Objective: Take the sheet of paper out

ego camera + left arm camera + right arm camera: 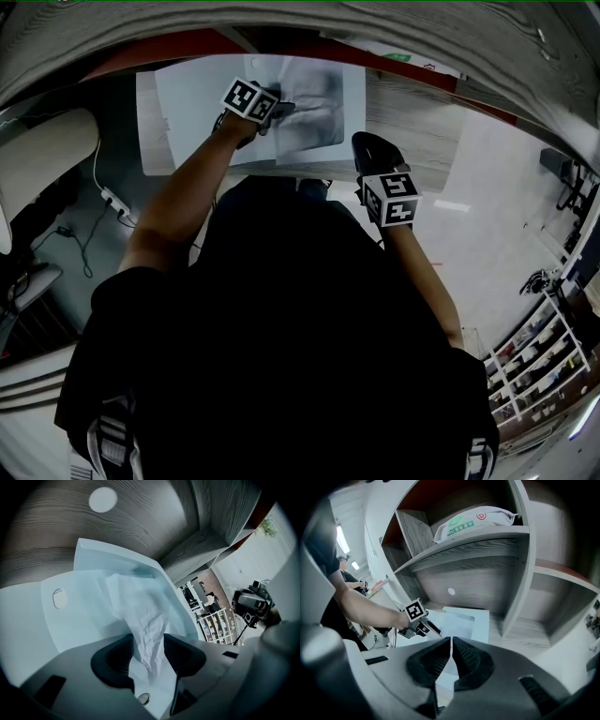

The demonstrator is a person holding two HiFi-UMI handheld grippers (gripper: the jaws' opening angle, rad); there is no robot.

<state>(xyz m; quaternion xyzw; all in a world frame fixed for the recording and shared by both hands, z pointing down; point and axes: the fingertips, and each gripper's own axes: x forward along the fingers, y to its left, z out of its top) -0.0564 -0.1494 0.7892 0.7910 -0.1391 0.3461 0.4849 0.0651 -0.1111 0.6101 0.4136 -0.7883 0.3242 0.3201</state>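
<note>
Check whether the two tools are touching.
Apart. Head view: left tool over the paper, right tool at the edge of the folder, a clear gap between them.

The sheet of paper [143,620] is seen as creased white against a pale blue folder [79,620]. Grey wood grain is shown on the shelf [140,531]. Black-and-white square markers are borne by the left gripper [147,653] and right gripper [451,658], whose jaws are padded in ribbed black. Green and red print is carried on a white bag [473,520].
</note>
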